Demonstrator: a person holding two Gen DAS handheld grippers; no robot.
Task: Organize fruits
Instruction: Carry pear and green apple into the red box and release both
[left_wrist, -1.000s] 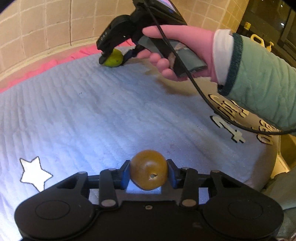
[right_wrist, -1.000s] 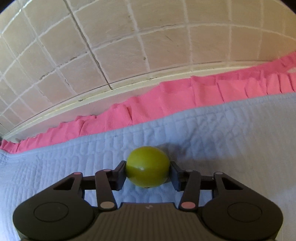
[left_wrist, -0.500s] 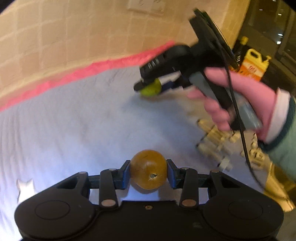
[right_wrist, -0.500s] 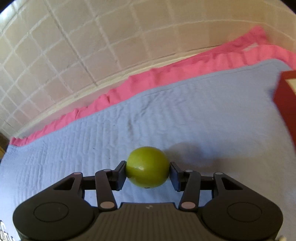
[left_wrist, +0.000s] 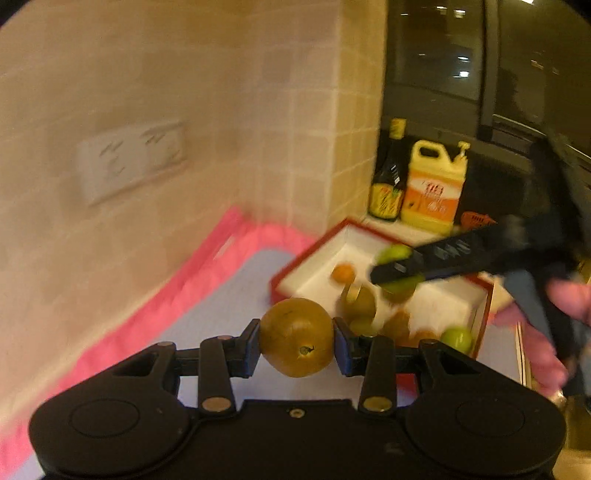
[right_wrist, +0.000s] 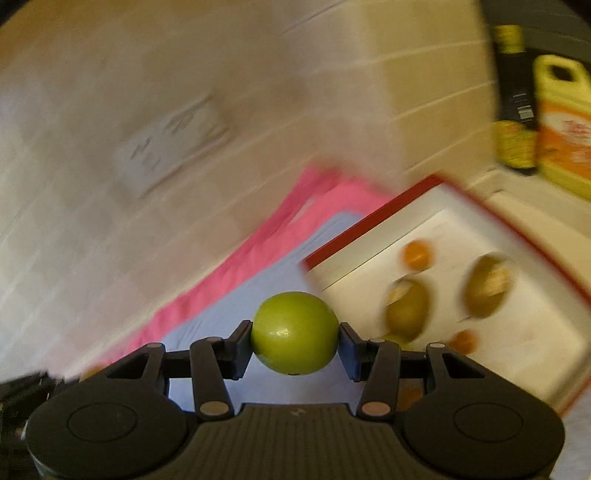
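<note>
Beyond both sets of jaws, a red-rimmed white box (left_wrist: 476, 295) is sitting on the blue quilted cover (left_wrist: 236, 291), holding several blurred fruits. Between its pads, the left gripper (left_wrist: 296, 339) is clenching a brownish fruit (left_wrist: 296, 338) short of the box. The right gripper (right_wrist: 294, 341) is gripping a green fruit (right_wrist: 294, 333), hanging just before the box's near corner.

Low centre: left gripper (left_wrist: 297, 341) clamped on a brownish-yellow fruit (left_wrist: 296, 338). Right of centre: red-rimmed white box (left_wrist: 295, 266) holding several blurred fruits. Over it, right gripper (left_wrist: 397, 267) gripping a green fruit (left_wrist: 395, 254). Behind, dark bottle (left_wrist: 389, 177) beside yellow jug (left_wrist: 434, 184).
</note>
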